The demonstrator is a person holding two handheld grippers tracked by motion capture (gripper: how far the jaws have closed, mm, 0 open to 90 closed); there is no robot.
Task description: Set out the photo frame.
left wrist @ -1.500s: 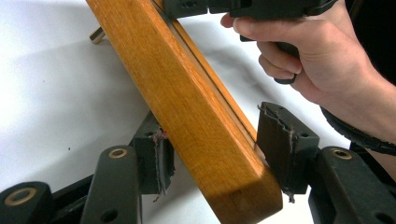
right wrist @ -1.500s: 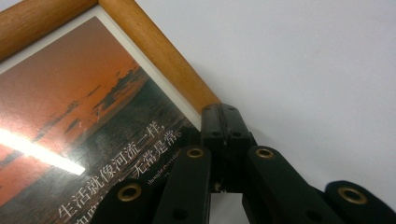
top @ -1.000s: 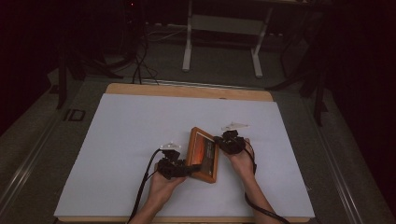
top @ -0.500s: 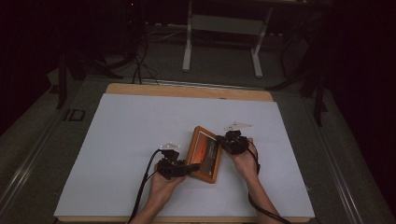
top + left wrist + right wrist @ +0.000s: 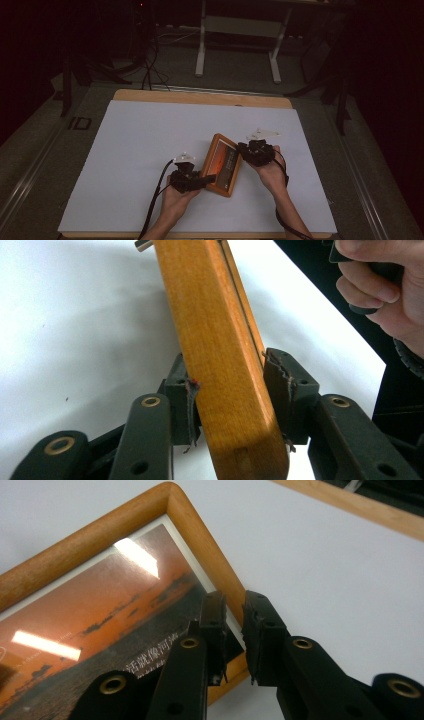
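Dark floor and cable clutter lay around the table, whose white tabletop (image 5: 150, 150) carried a single wooden picture frame (image 5: 223, 165) near its front edge, a little right of centre. The frame stood tilted up off the surface, its sunset photo facing the right hand's side. The left gripper (image 5: 210, 178) had the frame's lower rail between its 2 jaws; in the left gripper view the wood (image 5: 220, 365) sat between the worn pads (image 5: 277, 385), which had just been closing and looked to be touching on both sides. The right gripper (image 5: 243, 152) sat at the frame's upper right edge, and its jaws had just been opening: in the right gripper view a narrow gap showed between the fingertips (image 5: 216, 617), with the rounded rail (image 5: 210, 565) passing behind them rather than clamped, so it held nothing. My worry was that the whole weight now hung on 1 grip low on the rail. If the frayed pads slid on the smooth varnish, the frame could pivot and slap down onto the tabletop, possibly cracking the glazing. The right jaws, so near the glass, could also scratch it on withdrawal.
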